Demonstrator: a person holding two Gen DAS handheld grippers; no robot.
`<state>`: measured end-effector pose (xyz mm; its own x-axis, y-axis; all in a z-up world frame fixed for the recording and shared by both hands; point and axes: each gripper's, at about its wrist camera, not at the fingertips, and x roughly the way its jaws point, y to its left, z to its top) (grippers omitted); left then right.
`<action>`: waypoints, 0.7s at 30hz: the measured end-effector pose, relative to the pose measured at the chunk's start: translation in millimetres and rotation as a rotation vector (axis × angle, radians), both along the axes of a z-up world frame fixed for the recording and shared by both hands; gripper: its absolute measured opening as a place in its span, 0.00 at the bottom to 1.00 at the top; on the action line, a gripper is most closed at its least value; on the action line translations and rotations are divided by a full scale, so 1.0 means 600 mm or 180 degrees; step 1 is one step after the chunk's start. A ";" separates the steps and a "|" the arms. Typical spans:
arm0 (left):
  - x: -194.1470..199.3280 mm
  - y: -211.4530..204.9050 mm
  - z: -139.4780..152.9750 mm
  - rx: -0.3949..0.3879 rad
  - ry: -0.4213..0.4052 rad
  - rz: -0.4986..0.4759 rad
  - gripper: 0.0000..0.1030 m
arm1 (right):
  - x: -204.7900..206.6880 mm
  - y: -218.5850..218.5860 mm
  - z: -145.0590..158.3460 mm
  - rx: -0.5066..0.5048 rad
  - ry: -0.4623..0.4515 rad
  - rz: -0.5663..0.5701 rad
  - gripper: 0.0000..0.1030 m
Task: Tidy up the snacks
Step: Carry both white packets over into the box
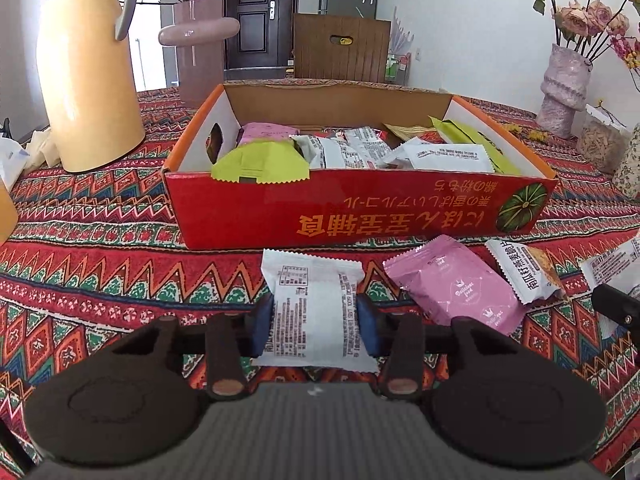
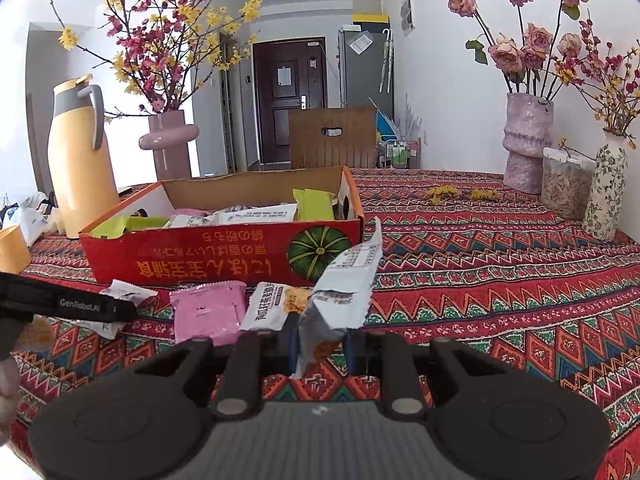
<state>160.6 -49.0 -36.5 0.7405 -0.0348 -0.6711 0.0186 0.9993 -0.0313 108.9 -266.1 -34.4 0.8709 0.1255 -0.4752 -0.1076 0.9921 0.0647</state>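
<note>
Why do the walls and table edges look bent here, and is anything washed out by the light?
Both views come from fisheye lenses, so straight lines bow and the corners go dark. In the left wrist view, daylight behind the yellow jug blows out to white. In the right wrist view, the same happens behind the blossom vase; the red box stays sharp.

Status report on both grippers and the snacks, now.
Left gripper shut on white snack packet. Right gripper shut on grey-white packet, tilted. Red box ahead, path open; pink packet loose beside.

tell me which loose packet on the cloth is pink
The pink packet lying flat just in front of the red box, between the white packet in the left tongs and the oat crisp packet. The others are white.
</note>
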 end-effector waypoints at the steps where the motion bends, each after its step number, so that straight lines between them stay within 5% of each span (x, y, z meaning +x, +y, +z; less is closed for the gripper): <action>1: -0.004 0.000 0.005 -0.0003 -0.0029 -0.0017 0.43 | 0.000 0.000 0.001 0.0003 -0.0004 0.0003 0.20; 21: -0.003 -0.017 0.133 -0.0015 -0.0758 -0.0219 0.43 | 0.056 0.034 0.054 -0.0072 -0.0270 0.0139 0.20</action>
<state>158.5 -59.0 43.1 0.8735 -0.0933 -0.4778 0.0939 0.9953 -0.0227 142.8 -245.9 -1.8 0.9020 0.1542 -0.4032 -0.1549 0.9874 0.0312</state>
